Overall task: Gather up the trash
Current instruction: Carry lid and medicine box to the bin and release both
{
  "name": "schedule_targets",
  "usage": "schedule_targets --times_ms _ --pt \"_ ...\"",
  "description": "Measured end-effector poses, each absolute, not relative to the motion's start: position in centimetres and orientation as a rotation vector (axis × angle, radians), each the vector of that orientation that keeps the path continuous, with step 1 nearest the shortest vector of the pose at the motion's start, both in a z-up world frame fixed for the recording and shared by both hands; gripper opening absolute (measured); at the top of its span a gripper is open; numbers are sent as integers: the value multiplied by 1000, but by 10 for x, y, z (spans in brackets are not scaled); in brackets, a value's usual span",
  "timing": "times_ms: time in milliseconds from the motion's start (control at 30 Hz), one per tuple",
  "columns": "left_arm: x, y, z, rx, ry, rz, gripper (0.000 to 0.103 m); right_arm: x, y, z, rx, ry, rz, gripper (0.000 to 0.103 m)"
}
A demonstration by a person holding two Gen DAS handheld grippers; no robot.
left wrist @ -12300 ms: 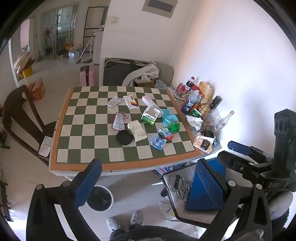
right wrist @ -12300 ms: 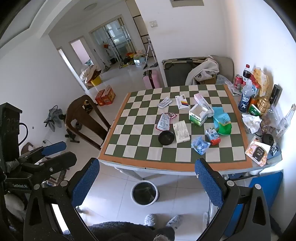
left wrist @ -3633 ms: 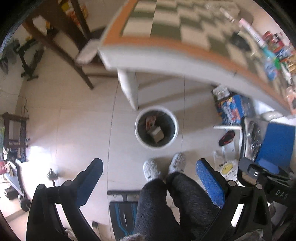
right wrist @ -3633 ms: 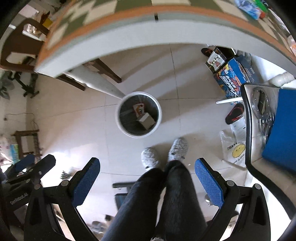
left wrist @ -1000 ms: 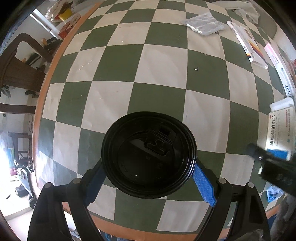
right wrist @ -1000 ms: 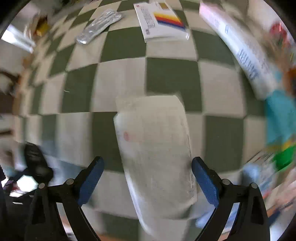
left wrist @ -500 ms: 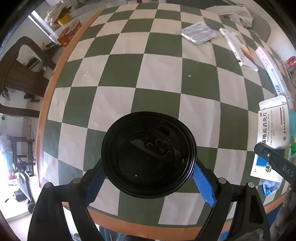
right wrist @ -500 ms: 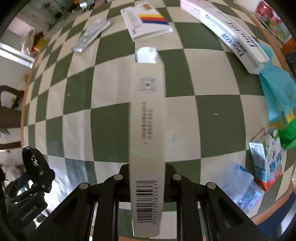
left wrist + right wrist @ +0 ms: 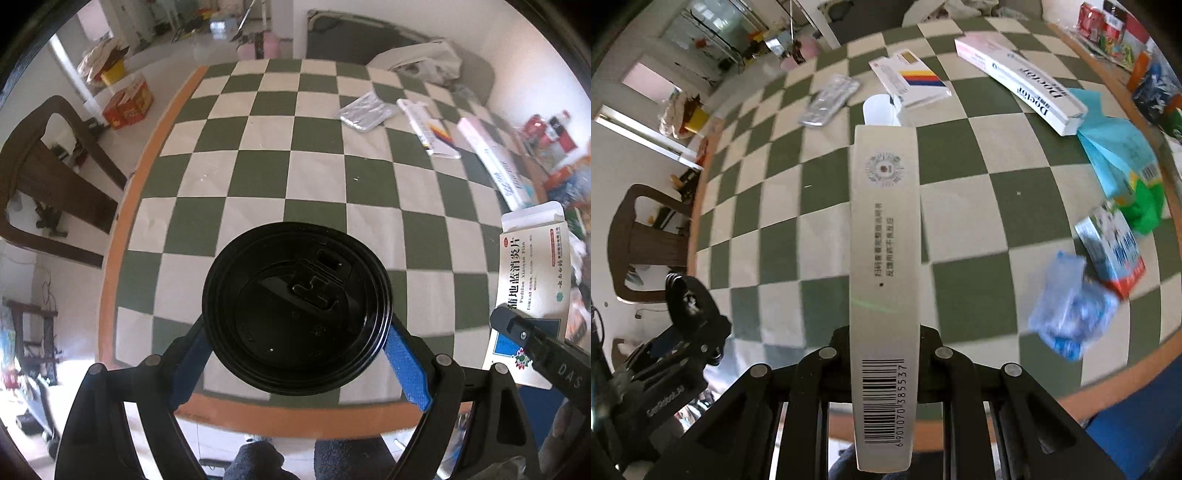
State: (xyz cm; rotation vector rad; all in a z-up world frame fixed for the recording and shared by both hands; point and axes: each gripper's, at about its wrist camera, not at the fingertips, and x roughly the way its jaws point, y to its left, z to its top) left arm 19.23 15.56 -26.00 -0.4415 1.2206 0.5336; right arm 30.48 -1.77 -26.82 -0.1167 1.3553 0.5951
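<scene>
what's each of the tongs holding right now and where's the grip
The left tongs hold a black cup lid by opposite sides of its rim. The right tongs are shut on a white box, pinching its flat faces near the barcode end.

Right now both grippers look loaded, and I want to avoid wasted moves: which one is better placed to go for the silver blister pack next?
Neither, until it drops its load. The left gripper is shut on the black lid; the right gripper is shut on the white carton. Once emptied, probably left: the blister pack lies on its side.

Glossy black plastic lid [image 9: 297,308]; matt pale cardboard box [image 9: 884,280].
</scene>
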Motion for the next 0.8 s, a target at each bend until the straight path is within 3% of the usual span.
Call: schedule_targets --times_ms 200,400,567,800 --pt "122 140 -247 -412 1202 394 87 206 -48 -237 -33 1293 567 19" --pt "40 127 -267 -454 1267 312 87 103 -78 -259 52 1342 526 19" --pt "-9 116 -325 -523 1395 275 87 34 -91 -320 45 1470 504 19" --pt "-33 124 -473 -662 1533 297 87 -14 -99 -465 47 1681 470 19"
